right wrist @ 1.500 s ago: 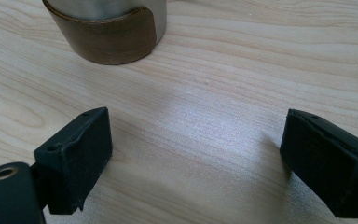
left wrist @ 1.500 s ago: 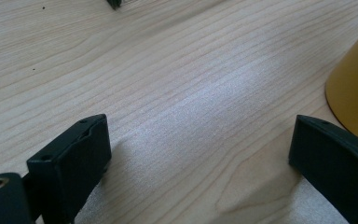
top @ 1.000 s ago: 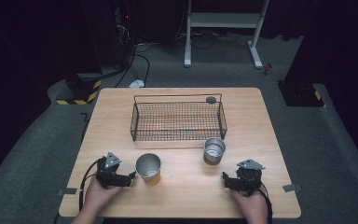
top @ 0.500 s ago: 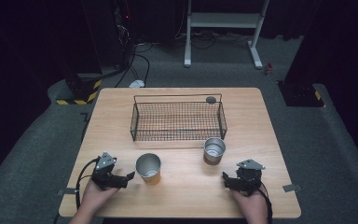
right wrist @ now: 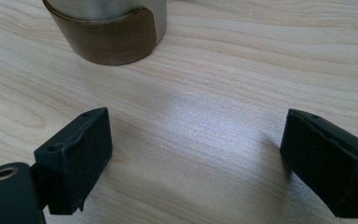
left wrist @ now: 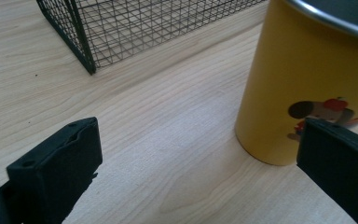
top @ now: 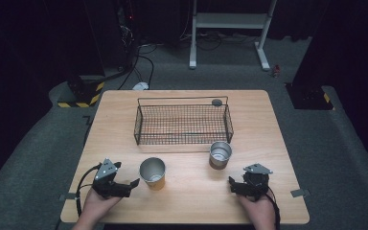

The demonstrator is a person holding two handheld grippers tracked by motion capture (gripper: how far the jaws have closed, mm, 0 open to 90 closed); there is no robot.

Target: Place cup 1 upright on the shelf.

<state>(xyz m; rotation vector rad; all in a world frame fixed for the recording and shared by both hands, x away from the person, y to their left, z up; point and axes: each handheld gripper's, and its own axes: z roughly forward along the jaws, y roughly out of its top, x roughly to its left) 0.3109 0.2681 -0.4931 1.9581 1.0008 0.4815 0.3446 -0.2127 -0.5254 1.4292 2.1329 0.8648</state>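
1. While the high view takes in the whole table (top: 268, 110) with the wire basket (top: 182, 123) near its far edge, it hides cup detail: the left gripper view shows a cartoon print on the yellow cup (left wrist: 307, 79), and the right gripper view shows a brown band round the base of the steel cup (right wrist: 107, 28).
2. Both hands rest at the near table edge, forearms coming in from below. Left hand (top: 98, 203) angles its gripper towards the right; right hand (top: 258, 211) points its gripper forward and a little left.
3. Left gripper (top: 133, 184): jaws spread, nothing held. Yellow cup stands upright just beside its right jaw; contact unclear.
4. Right gripper (top: 234, 184): jaws spread, empty, bare wood between them. Steel cup stands upright ahead of it, apart, near the basket's front right corner.
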